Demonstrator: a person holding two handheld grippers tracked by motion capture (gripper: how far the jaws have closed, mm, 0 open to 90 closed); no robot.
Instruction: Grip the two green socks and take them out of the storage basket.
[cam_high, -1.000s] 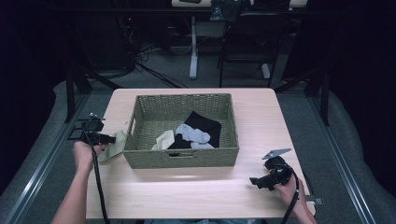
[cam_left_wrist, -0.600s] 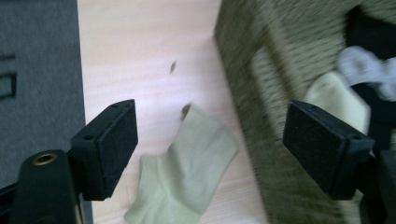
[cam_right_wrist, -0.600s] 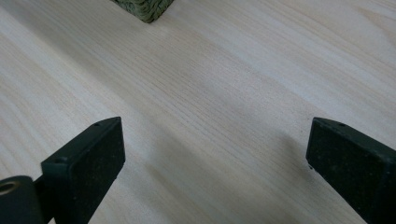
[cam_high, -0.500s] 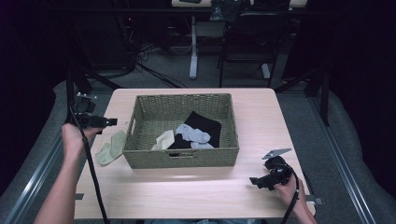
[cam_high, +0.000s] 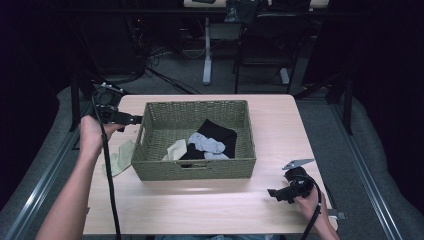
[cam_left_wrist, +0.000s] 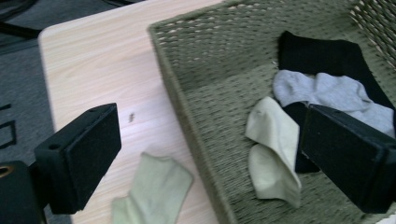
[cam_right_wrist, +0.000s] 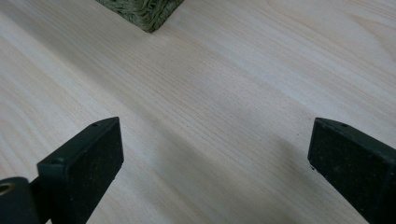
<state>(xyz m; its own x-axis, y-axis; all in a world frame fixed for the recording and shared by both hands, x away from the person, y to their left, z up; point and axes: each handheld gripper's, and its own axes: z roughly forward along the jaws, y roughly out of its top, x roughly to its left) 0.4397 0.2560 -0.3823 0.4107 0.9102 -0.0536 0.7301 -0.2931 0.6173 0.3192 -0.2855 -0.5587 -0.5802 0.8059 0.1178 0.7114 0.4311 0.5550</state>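
The pale green sock (cam_high: 120, 157) lay flat on the light wooden table (cam_high: 210, 210) at the lower left of the high view, just beside the left wall of the olive woven rectangular basket (cam_high: 150, 170); in the left gripper view the same sock (cam_left_wrist: 154, 191) sat at the bottom centre, on bare wood, between the two black jaws but well below them and untouched. The left gripper (cam_high: 131, 120) hung above the basket's left rim at the left of the high view, held in the person's left hand (cam_high: 92, 132); its jaws had just been opening and stood wide with nothing between the pads. Inside the basket lay a second pale green sock (cam_high: 176, 150), a light grey sock (cam_high: 206, 144) and a black cloth (cam_high: 220, 136), bunched toward the middle and right. The right gripper (cam_high: 274, 192) rested low at the lower right of the high view, near the table's front edge, in the right hand (cam_high: 310, 202); in the right gripper view its jaws stood wide over bare wood, with a basket corner (cam_right_wrist: 144, 11) at the top edge.
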